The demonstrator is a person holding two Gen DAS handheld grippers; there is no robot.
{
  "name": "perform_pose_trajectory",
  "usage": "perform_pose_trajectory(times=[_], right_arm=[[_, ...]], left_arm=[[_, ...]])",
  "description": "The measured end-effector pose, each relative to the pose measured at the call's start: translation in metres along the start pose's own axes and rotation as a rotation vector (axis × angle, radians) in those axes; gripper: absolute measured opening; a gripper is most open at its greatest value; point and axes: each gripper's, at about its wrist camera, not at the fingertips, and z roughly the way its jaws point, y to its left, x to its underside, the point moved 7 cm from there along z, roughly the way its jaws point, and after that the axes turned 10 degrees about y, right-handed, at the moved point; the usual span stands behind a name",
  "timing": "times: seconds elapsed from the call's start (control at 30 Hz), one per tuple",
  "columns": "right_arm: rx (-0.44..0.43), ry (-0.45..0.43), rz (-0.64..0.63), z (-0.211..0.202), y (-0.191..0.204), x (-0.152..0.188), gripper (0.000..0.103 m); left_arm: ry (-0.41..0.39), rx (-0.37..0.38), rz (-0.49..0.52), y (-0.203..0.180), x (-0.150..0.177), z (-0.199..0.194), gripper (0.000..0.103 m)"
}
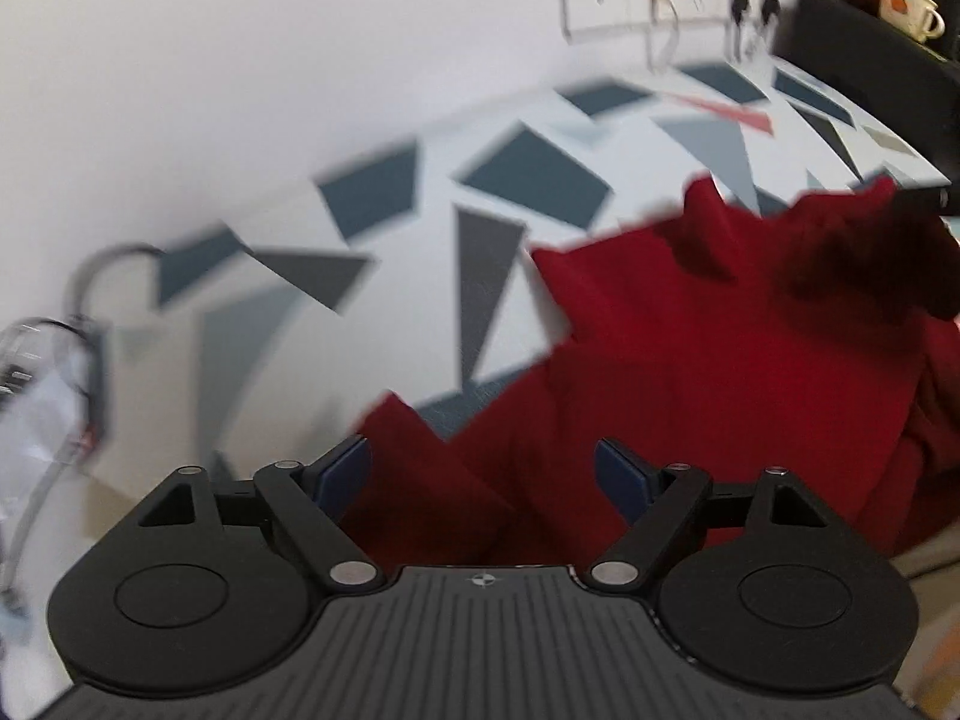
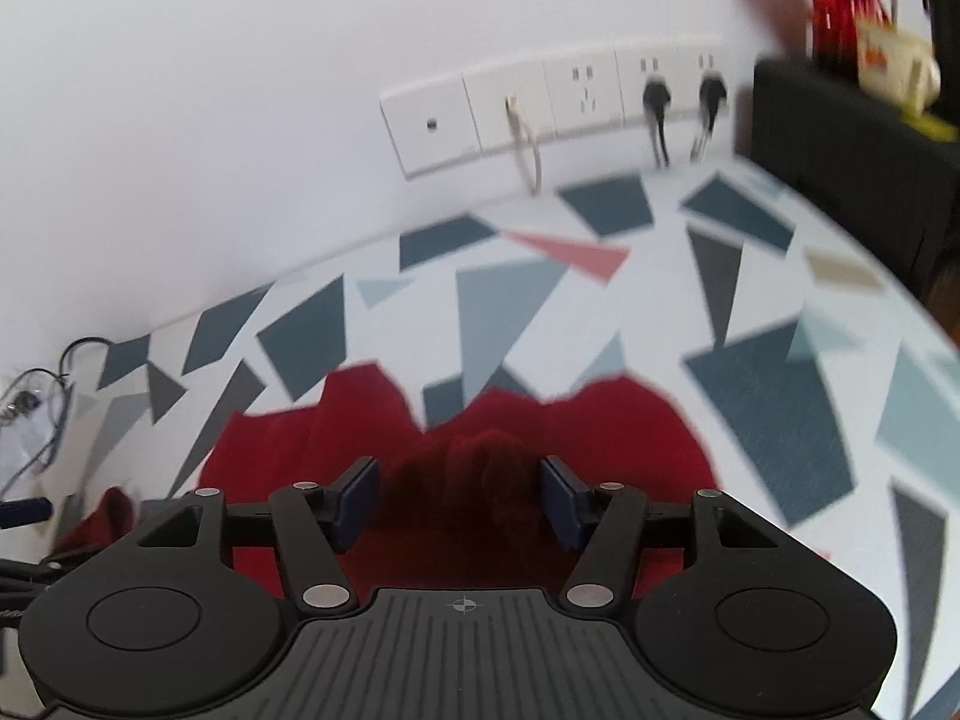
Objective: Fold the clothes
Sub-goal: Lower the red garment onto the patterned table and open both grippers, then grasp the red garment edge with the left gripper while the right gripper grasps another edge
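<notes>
A dark red garment [image 1: 690, 348] lies crumpled on the table's cloth [image 1: 528, 180], which is white with grey and blue shapes. My left gripper [image 1: 483, 474] hangs just above the garment's near left part. Its blue pads [image 1: 345, 474] stand wide apart and touch nothing. In the right wrist view the same red garment [image 2: 630, 438] spreads across the cloth [image 2: 750, 372]. My right gripper [image 2: 461, 492] is open over a bunched, darker fold of fabric [image 2: 462, 462], which rises between its fingers [image 2: 561, 501]. The pads do not press on the fold.
A strip of wall sockets [image 2: 570, 102] with two black plugs and a loose cable runs along the back wall. A black box [image 2: 840, 138] stands at the back right with a mug [image 1: 912, 12] on it. Cables and clear plastic [image 1: 36, 372] lie at the left edge.
</notes>
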Motion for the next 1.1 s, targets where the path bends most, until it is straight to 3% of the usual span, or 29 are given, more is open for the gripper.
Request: perform_pose_trajectory(times=[0.2, 0.4, 0.57, 0.63, 0.67, 0.7, 0.77, 0.8, 0.97, 1.1], right_arm=[[0.009, -0.047, -0.042, 0.013, 0.008, -0.022, 0.058], [-0.013, 0.028, -0.144, 0.055, 0.029, -0.03, 0.057], [-0.01, 0.135, -0.136, 0.095, 0.029, -0.029, 0.057], [-0.029, 0.173, -0.131, 0.106, 0.03, -0.028, 0.053], [-0.041, 0.194, -0.135, 0.11, 0.031, -0.027, 0.046], [-0.052, 0.219, -0.148, 0.114, 0.034, -0.025, 0.041], [-0.037, 0.247, -0.18, 0.118, 0.04, -0.023, 0.015], [-0.038, 0.249, -0.191, 0.118, 0.043, -0.024, 0.012], [-0.117, 0.142, -0.175, 0.09, 0.062, -0.056, 0.009], [-0.158, 0.02, -0.165, 0.076, 0.082, -0.104, 0.008]], left_arm=[[0.053, 0.038, 0.017, 0.025, -0.007, 0.028, 0.085], [0.119, 0.053, 0.088, 0.044, 0.006, 0.047, 0.09], [0.123, 0.097, 0.017, 0.05, 0.019, 0.053, 0.092], [0.08, 0.116, -0.01, 0.051, 0.021, 0.046, 0.066], [0.057, 0.13, -0.009, 0.05, 0.022, 0.042, 0.037], [0.048, 0.142, -0.014, 0.049, 0.023, 0.038, 0.024], [0.038, 0.139, -0.028, 0.049, 0.024, 0.033, 0.016], [0.027, 0.128, -0.024, 0.05, 0.025, 0.029, 0.014], [-0.069, 0.149, -0.099, 0.066, 0.016, 0.001, 0.012], [-0.199, 0.086, -0.195, 0.1, -0.016, -0.027, 0.012]])
